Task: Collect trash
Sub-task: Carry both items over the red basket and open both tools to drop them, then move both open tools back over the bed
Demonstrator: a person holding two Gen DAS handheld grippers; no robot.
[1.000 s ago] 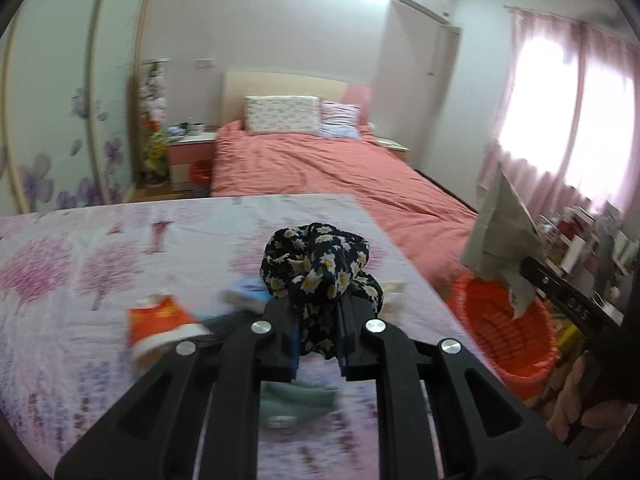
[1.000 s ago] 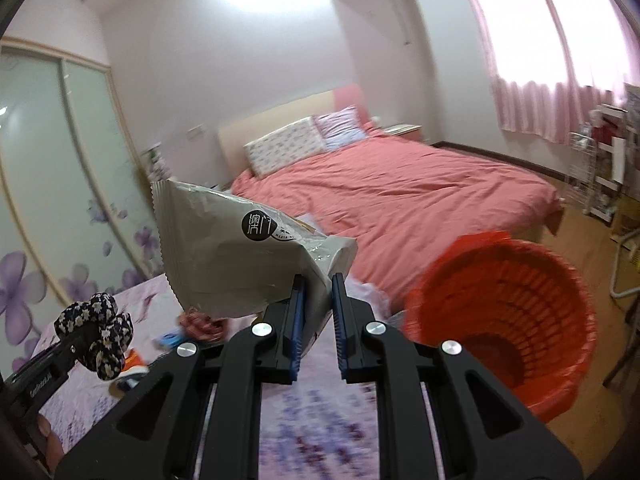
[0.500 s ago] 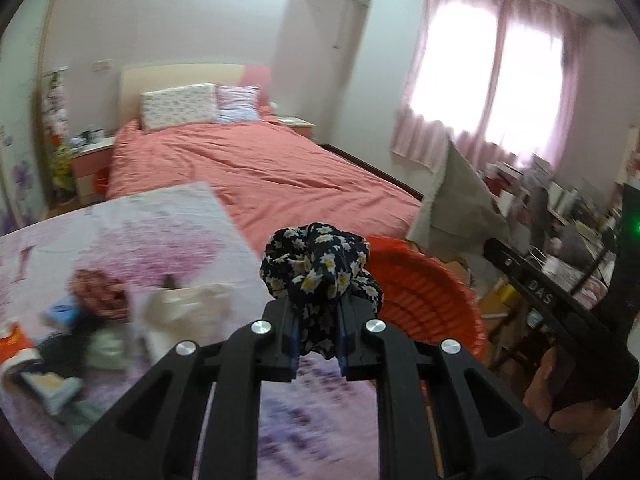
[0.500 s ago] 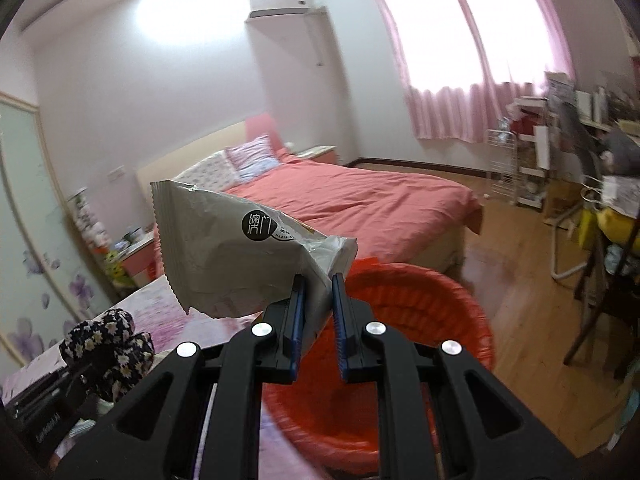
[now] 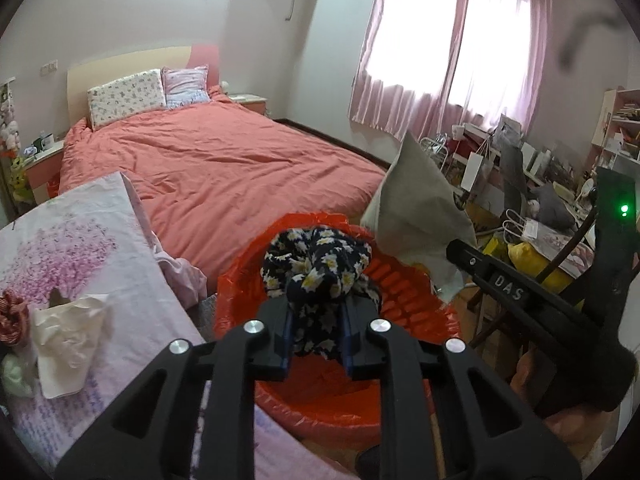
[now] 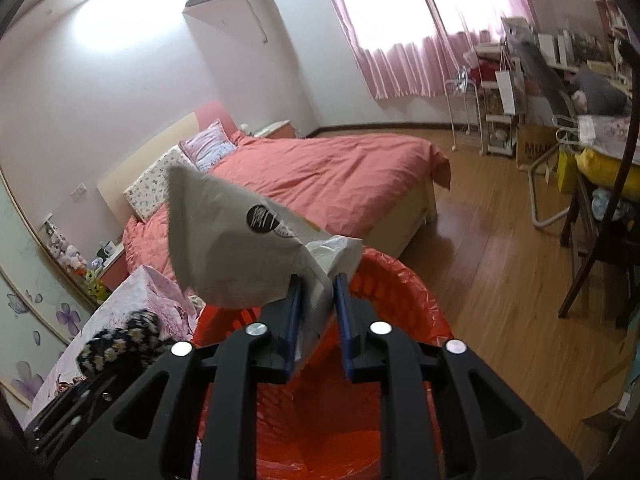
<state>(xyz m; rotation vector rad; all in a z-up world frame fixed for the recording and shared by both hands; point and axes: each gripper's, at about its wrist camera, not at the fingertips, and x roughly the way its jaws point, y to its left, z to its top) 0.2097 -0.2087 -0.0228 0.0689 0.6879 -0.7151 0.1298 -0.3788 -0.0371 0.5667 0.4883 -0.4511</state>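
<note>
My left gripper (image 5: pixel 316 308) hangs over the orange basket (image 5: pixel 240 280) with a dark bundle of daisy-print cloth (image 5: pixel 316 264) between its fingers. Its jaws are opening, but the pads still touch the cloth. In the right wrist view my right gripper (image 6: pixel 317 284) is above the same basket (image 6: pixel 400 304). Its jaws are opening too. A grey snack wrapper (image 6: pixel 228 248) sits loose between them, its lower end sliding down towards the basket. The left wrist view shows that wrapper (image 5: pixel 416 208) at the right, beyond the basket's far rim. The cloth (image 6: pixel 120 340) shows blurred at lower left.
The flower-print sheet (image 5: pixel 80 248) at left carries crumpled white paper (image 5: pixel 68 344) and a small red item (image 5: pixel 12 316). Behind the basket lies the coral bed (image 5: pixel 224 168). A cluttered desk (image 5: pixel 540 200) and a dark chair (image 6: pixel 592 264) stand at right on the wooden floor (image 6: pixel 500 280).
Both grippers swung right and down, from over the flower-print sheet to over the orange basket. Both pairs of jaws stand wider, and the wrapper has tilted and slipped lower.
</note>
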